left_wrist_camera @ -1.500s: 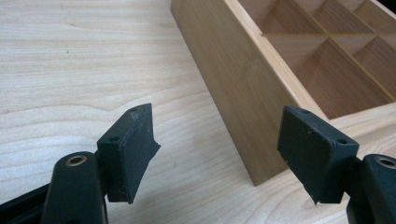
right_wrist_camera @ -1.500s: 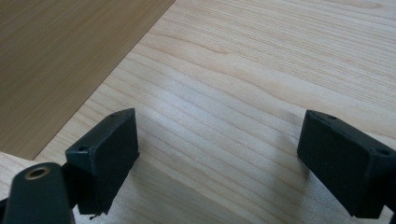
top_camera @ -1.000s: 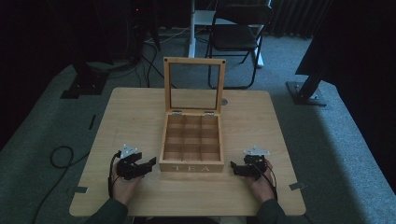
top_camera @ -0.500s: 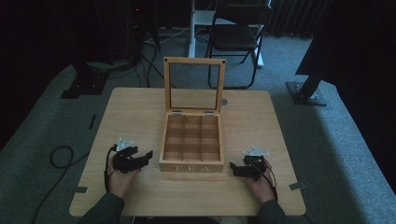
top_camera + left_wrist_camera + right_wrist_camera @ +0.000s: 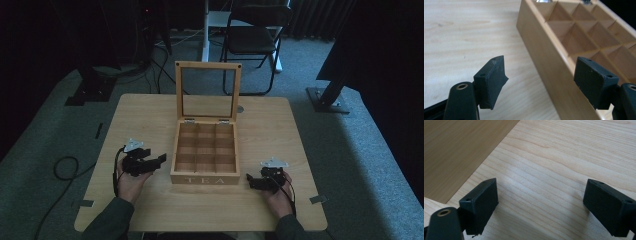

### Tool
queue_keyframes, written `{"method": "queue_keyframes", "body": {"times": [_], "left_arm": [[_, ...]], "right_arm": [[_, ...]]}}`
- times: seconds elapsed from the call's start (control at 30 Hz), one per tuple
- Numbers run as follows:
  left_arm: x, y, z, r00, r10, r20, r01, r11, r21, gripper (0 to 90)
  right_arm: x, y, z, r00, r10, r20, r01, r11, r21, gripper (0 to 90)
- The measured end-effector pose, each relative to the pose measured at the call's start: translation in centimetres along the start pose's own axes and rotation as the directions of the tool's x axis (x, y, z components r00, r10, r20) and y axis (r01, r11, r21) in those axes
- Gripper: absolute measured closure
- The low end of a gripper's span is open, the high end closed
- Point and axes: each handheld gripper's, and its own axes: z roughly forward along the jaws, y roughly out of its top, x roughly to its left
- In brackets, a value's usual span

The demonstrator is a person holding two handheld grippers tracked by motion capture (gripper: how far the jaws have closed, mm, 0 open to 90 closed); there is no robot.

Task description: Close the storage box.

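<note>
Standing at the middle of the table [image 5: 150, 115], toward the person's edge: one wooden tea box [image 5: 205, 175], light honey-coloured wood, rectangular, with the word TEA lettered on its front wall. Lid [image 5: 207, 90] raised upright on two metal hinges at the rear wall; the lid is a wooden frame around a clear pane, through which the tabletop behind shows. Interior divided by thin wooden partitions into nine compartments, three rows of three, bare wood inside each.

Left gripper [image 5: 161, 159]: held in the left hand [image 5: 131, 182] just beside the box's left wall, lifted a little above the tabletop, jaws spread wide with nothing between them. In the left gripper view one jaw sits over the table and the other over the box's rim and nearest compartments.

Right gripper [image 5: 249, 179]: held in the right hand [image 5: 277, 196] low over the table near the box's front right corner, jaws likewise spread wide apart, bare wood grain between them.

Surroundings: grey carpet [image 5: 370, 165], a folding chair [image 5: 255, 40] beyond the table.
</note>
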Motion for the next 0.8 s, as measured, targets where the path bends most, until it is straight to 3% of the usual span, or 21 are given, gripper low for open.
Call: {"method": "queue_keyframes", "body": {"times": [0.23,0.43,0.63,0.8], "left_arm": [[-0.6,2.0,0.6,0.9979,0.065,-0.010,-0.065,0.9979,-0.010,25.8],[-0.4,4.4,0.2,0.9955,0.083,-0.047,-0.085,0.9947,-0.058,26.2],[-0.1,5.9,0.0,0.9910,0.117,-0.064,-0.122,0.9903,-0.067,26.3],[0.3,7.2,0.0,0.9900,0.122,-0.071,-0.127,0.9892,-0.072,26.3]], "right_arm": [[0.1,0.0,0.0,1.0000,0.004,0.004,-0.004,1.000,-0.001,12.3],[0.1,-0.1,-0.1,0.9999,0.008,0.007,-0.008,1.000,-0.001,12.3],[0.2,-0.1,-0.1,0.9999,0.008,0.010,-0.008,1.000,-0.001,12.3],[0.2,-0.1,-0.1,0.9999,0.008,0.011,-0.008,1.000,-0.002,12.3]]}}
